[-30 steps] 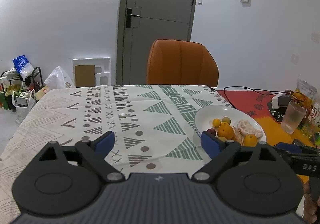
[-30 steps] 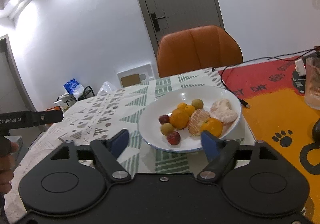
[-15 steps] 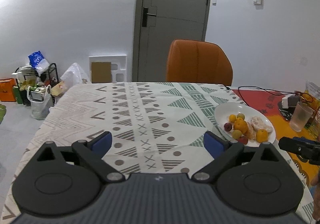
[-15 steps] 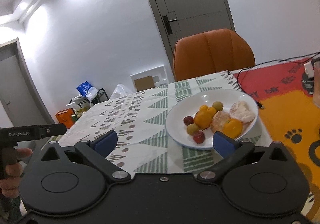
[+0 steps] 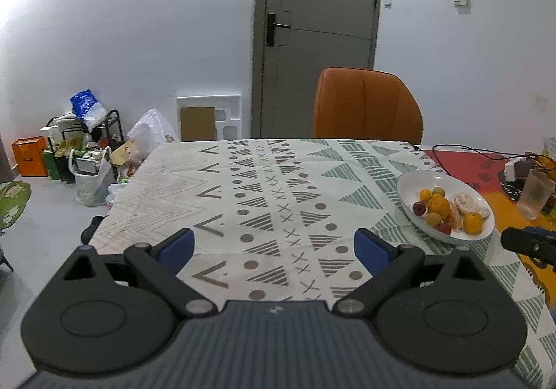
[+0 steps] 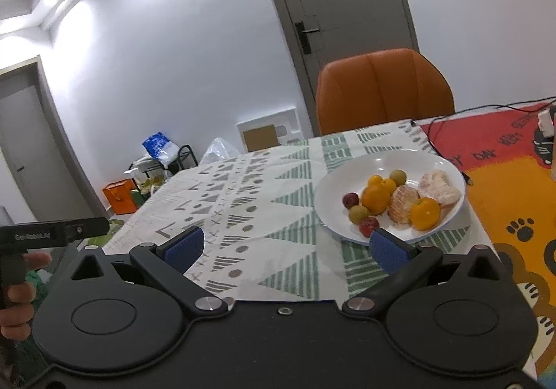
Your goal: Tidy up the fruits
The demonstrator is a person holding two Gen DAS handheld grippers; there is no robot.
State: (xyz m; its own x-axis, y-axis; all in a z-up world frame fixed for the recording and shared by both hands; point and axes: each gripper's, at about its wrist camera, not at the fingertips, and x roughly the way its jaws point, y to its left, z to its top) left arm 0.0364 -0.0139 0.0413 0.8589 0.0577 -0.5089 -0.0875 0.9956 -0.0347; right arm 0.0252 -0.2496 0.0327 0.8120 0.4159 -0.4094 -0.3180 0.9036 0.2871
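Observation:
A white plate (image 6: 330,194) holds several fruits: oranges (image 6: 424,213), a peeled citrus (image 6: 438,185), small red fruits (image 6: 350,199) and small green ones (image 6: 398,176). It also shows at the right in the left wrist view (image 5: 406,180). My right gripper (image 6: 288,246) is open and empty, held above the near table edge, left of the plate. My left gripper (image 5: 274,246) is open and empty above the patterned tablecloth (image 5: 264,187), well left of the plate.
An orange chair (image 5: 365,107) stands behind the table. A glass (image 5: 537,194), cables and a charger (image 5: 514,166) sit on the red and orange mat (image 6: 504,187) at the right. Bags and a rack (image 5: 83,146) stand on the floor at the left.
Both grippers have pulled back and up from the table. The plate looks smaller and farther in both views. Both jaws stay open.

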